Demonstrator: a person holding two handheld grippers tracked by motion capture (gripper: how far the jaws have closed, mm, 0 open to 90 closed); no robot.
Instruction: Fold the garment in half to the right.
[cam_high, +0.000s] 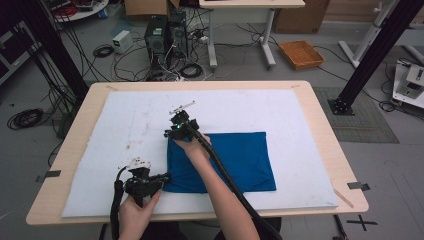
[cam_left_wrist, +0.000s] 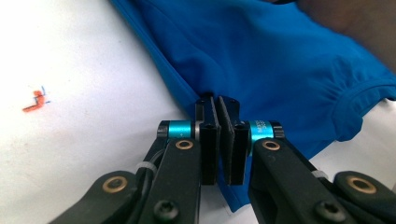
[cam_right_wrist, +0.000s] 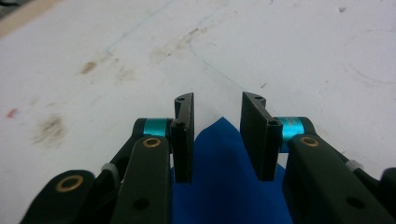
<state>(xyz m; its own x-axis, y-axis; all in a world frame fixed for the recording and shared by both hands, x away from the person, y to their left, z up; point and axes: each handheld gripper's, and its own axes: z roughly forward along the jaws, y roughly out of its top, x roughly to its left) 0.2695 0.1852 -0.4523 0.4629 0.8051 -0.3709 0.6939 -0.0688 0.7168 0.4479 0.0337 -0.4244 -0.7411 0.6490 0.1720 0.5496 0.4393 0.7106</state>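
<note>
Folding of the blue cloth (cam_high: 235, 160) appears to be partly done: it lies as a flat, doubled rectangle on the white mat (cam_high: 125, 130) that covers the desk (cam_high: 325, 145), slightly right of the middle and toward the near edge. What is left is judged to be a further fold, since two corners on the cloth's left side are being taken at this moment.

The near left corner is held by the left gripper (cam_left_wrist: 218, 105); its fingers are pressed together on a thin edge of the fabric, with no gap between the pads. The far left corner is approached by the right gripper (cam_right_wrist: 215, 121); its fingers stand a moderate way apart with a pointed tip of the cloth lying between them, and the pads are not yet pressed on it. A grip there is judged still to be made before any lifting.

The cloth is seen as a smooth, slightly shiny knit, thin and limp, with soft wrinkles and a stitched, gathered hem in the left gripper view. The mat is matt and felt-like, marked by brownish smudges, faint blue lines and a small orange scrap (cam_left_wrist: 36, 100). The desk is pale wood with rounded corners. The fingers are flat black plates fixed with screws, behind which turquoise metal collars are set.
</note>
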